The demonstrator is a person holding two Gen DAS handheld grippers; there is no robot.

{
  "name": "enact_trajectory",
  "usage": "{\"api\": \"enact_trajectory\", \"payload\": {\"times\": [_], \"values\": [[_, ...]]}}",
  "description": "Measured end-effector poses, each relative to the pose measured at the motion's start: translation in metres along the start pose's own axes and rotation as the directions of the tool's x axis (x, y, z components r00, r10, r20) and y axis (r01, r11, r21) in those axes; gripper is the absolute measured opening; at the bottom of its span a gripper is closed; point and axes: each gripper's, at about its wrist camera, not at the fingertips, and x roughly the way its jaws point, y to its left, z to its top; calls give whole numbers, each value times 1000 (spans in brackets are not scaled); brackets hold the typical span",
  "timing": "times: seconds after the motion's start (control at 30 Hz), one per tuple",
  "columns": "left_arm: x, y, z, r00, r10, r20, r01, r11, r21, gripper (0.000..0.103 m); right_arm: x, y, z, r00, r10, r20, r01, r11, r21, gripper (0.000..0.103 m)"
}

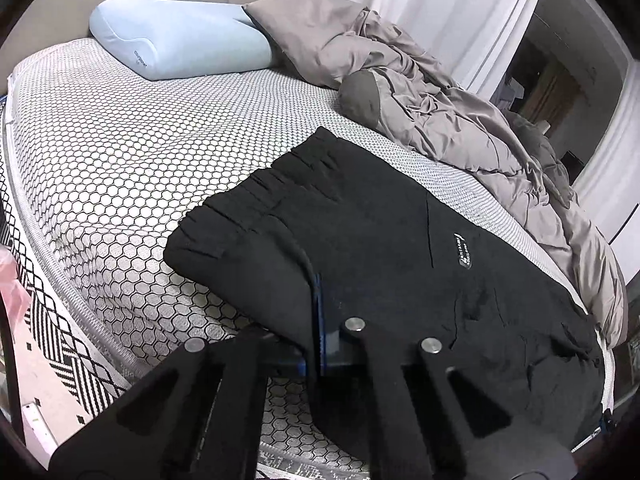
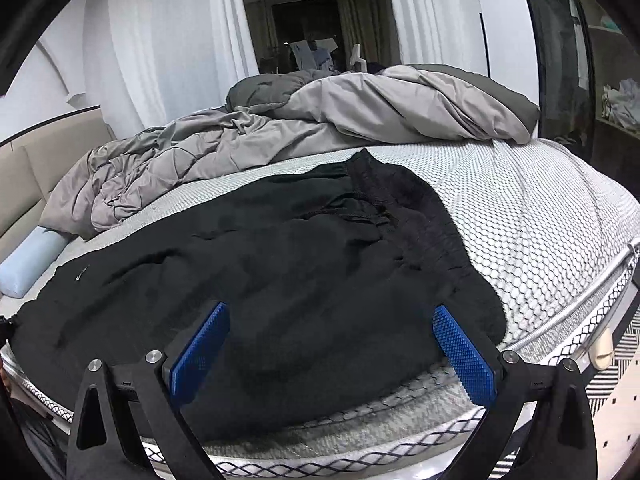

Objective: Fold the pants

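Your left gripper (image 1: 318, 344) pinches the near edge of the black fabric pants (image 1: 360, 240), right gripper (image 2: 332, 344) w/ jaws wide apart: lift unevenly & the fold may skew.

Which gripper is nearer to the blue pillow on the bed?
Left. The left gripper is shut on the pants at the pillow end. The right gripper stands open at the waistband end, farther away.

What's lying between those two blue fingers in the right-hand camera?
In the right wrist view, the black pants lie between the open right gripper's blue fingers, spread on the patterned mattress; the pads aren't pressing the cloth.
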Motion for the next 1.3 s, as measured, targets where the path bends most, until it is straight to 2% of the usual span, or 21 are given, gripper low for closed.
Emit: {"api": "enact_trajectory", "payload": {"times": [0.07, 0.17, 0.23, 0.3, 0.37, 0.47, 0.5, 0.57, 0.6, 0.63, 0.7, 0.83, 0.97, 1.13, 1.3], "values": [[-1, 0, -1, 1000, 2, -3, -2, 1000, 4, 1, -4, -18, 0, 1000, 19, -2, -19, 997, 71, 103], [-6, 1, -4, 1000, -1, -2, 1, 1000, 7, 1, -6, -57, -4, 991, 135, -3, -129, 956, 264, 103], [-5, 0, -4, 1000, -2, -3, 2, 1000, 12, 1, -2, -75, -7, 987, 158, -21, -142, 928, 345, 93], [-4, 2, -5, 1000, -7, -7, 7, 1000, 8, 1, 8, -84, -10, 983, 173, -67, -135, 912, 386, 93], [-3, 2, -5, 1000, -13, -10, 13, 1000, 6, 1, 18, -92, -15, 973, 214, -85, -153, 878, 453, 90], [0, 3, -3, 1000, -20, -10, 20, 1000, 4, 1, 32, -103, -17, 952, 299, -69, -215, 810, 545, 79], [0, 3, -2, 1000, -25, -8, 25, 1000, 2, 1, 36, -105, -15, 950, 309, -53, -226, 793, 566, 70], [-1, 3, 1, 999, -40, -2, 40, 999, -6, 1, 39, -111, -13, 952, 307, -18, -236, 768, 595, 44], [-2, 3, 1, 999, -47, -2, 47, 999, -6, 0, 42, -114, -12, 952, 305, -13, -236, 761, 604, 23], [-4, 4, 0, 999, -48, -6, 48, 999, 1, 0, 43, -117, -12, 955, 297, -17, -226, 761, 608, 16], [-8, 4, -2, 999, -41, -18, 41, 999, 11, 0, 35, -119, -14, 966, 259, -3, -205, 771, 603, 14], [-13, 9, -7, 998, -49, -33, 50, 999, 19, 0, 18, -117, -17, 977, 213, 4, -177, 798, 576, 14], [-23, 9, 8, 997, -80, -1, 80, 997, 18, 0, 3, -98, 11, 984, 173, 48, -173, 844, 507, 14], [-18, -21, 61, 994, -90, 57, 87, 995, 56, 0, 3, -66, 70, 988, 118, 98, -148, 903, 403, 14], [30, -66, 130, 997, -52, 58, 46, 993, 105, 1, 58, -35, 143, 995, 57, 78, -81, 935, 344, 14]]}}
